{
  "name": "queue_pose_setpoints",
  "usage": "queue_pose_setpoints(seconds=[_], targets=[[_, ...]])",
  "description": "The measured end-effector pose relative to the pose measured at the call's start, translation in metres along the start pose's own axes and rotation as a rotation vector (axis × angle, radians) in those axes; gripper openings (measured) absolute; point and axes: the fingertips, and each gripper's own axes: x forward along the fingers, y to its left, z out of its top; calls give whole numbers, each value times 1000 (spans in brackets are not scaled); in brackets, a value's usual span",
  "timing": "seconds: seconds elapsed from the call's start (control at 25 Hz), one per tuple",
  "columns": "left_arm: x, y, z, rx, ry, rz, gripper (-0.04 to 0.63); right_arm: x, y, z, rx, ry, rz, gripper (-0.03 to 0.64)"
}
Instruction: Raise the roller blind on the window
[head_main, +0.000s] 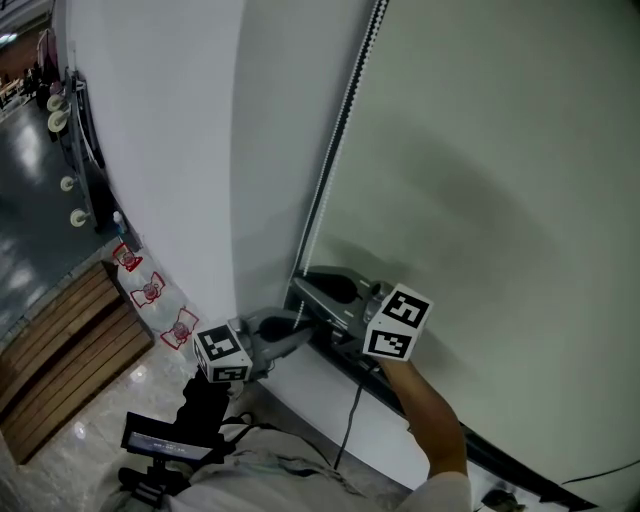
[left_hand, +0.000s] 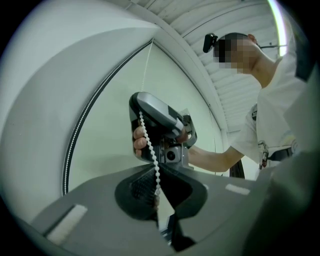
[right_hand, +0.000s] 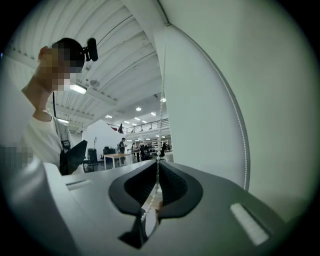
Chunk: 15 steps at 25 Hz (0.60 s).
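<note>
- The roller blind (head_main: 480, 200) fills the right of the head view, and the frame cuts off its top and bottom.
- Its bead chain (head_main: 335, 140) runs down the blind's left edge from top centre and vanishes into the dark corner at lower centre.
- The left gripper (left_hand: 158, 175) is pressed together on one strand of the chain.
- The right gripper (right_hand: 158, 167) pinches the chain too: beads lie between its pads and the strand leads straight up.
- In the head view both grippers' tips are lost in shadow.
- A white wall (head_main: 170, 150) stands left of the blind.

blind (head_main: 480, 180): smooth matt cloth. bead chain (left_hand: 150, 148): white plastic. floor (head_main: 90, 430): glossy tile. slats (head_main: 60, 350): wood.
</note>
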Motion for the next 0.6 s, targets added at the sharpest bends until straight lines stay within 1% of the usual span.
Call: queue_pose_setpoints(seconds=[0.12, 0.28, 0.32, 0.36, 0.4, 0.48, 0.6], targets=[[1, -1, 2, 4, -3, -4, -2, -3, 1, 3, 31, -42, 19, 15], [2, -2, 7, 12, -13, -8, -2, 4, 12, 13, -41, -35, 57, 27], [2, -3, 8, 13, -16, -9, -2, 5, 13, 19, -39, -47, 71, 59], [2, -3, 8, 14, -18, -10, -2, 6, 13, 27, -27, -69, 85, 90], [2, -4, 8, 15, -20, -11, -2, 6, 12, 38, -17, -93, 97, 104], [1, -5, 5, 19, -21, -16, -2, 6, 9, 59, -27, -128, 105, 109], [0, -5, 2, 14, -21, -15, -2, 5, 4, 95, -81, -158, 104, 118]])
